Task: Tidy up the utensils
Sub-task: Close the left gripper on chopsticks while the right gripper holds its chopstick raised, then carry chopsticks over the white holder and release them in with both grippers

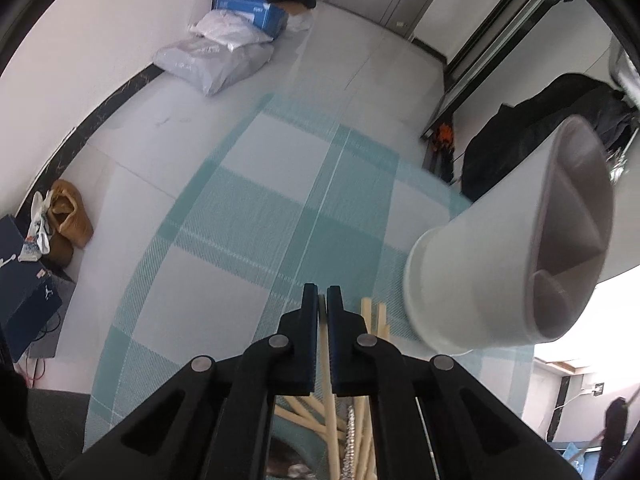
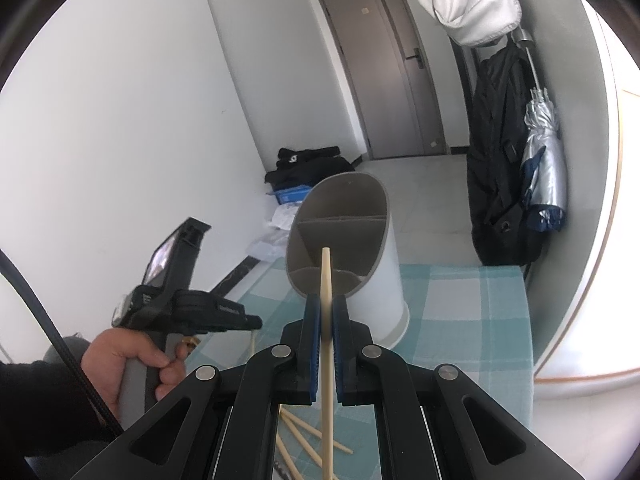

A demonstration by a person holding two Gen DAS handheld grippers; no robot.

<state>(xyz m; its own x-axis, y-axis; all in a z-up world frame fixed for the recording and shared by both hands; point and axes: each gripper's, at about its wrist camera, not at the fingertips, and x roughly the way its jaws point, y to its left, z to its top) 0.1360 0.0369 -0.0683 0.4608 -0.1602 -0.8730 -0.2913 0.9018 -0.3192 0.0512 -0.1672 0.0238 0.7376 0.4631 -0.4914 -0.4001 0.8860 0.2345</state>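
A white utensil holder [image 2: 360, 248] with a grey divided inside stands on the teal checked tablecloth [image 2: 460, 320]; it also shows at the right of the left wrist view [image 1: 500, 248]. My right gripper [image 2: 326, 304] is shut on a pale wooden chopstick [image 2: 326, 280], its tip pointing at the holder's mouth. My left gripper [image 1: 322, 296] is shut on a chopstick [image 1: 325, 356] and shows from the side in the right wrist view [image 2: 224, 316]. Several loose chopsticks [image 2: 304, 436] lie on the cloth below the grippers, and beside them in the left wrist view something silvery [image 1: 351, 432].
The table's far edge [image 1: 224, 152] drops to a grey floor with bags and a blue box [image 1: 248, 8]. A black backpack [image 2: 500, 184] and a folded umbrella [image 2: 544, 160] hang at the right. A door [image 2: 388, 72] stands behind.
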